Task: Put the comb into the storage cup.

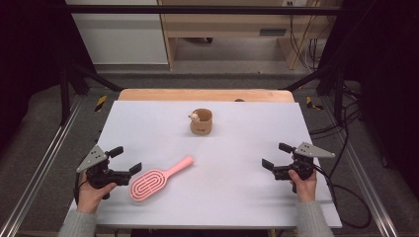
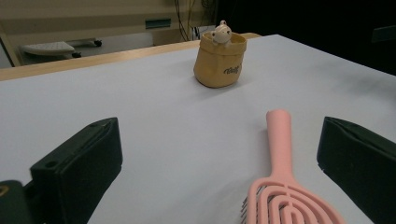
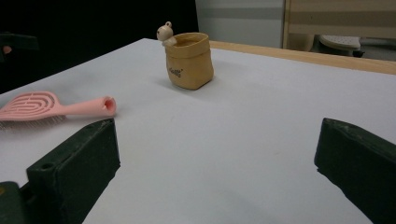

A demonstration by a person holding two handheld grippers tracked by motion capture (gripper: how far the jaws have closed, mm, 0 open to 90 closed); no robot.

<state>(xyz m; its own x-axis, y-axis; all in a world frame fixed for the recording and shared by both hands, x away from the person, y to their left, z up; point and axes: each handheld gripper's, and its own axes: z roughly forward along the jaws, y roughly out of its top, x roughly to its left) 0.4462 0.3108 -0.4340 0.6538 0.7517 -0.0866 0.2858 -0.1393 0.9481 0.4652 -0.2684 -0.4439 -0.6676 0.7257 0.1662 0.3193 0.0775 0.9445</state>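
Note:
A pink hairbrush [image 1: 158, 178] lies flat on the white table [image 1: 237, 197] at the front left, its handle pointing toward the far right. My left gripper [image 1: 127, 159] stands open just left of the brush head. In the left gripper view the brush [image 2: 280, 186] lies in front of the wide jaws, nearer the right one and untouched. A tan pouch-shaped cup [image 1: 201, 122] with a small white figure on its rim stands upright at the far middle. My right gripper [image 1: 275, 155] is open at the front right with nothing between its jaws. The right gripper view takes in the cup [image 3: 189, 60] and the brush [image 3: 51, 107].
A wooden strip [image 1: 205, 95] borders the table's far edge. Metal rails [image 1: 44, 158] run along both sides, and black cables [image 1: 346, 192] trail off the right edge. White tabletop separates the brush, the cup and the right gripper.

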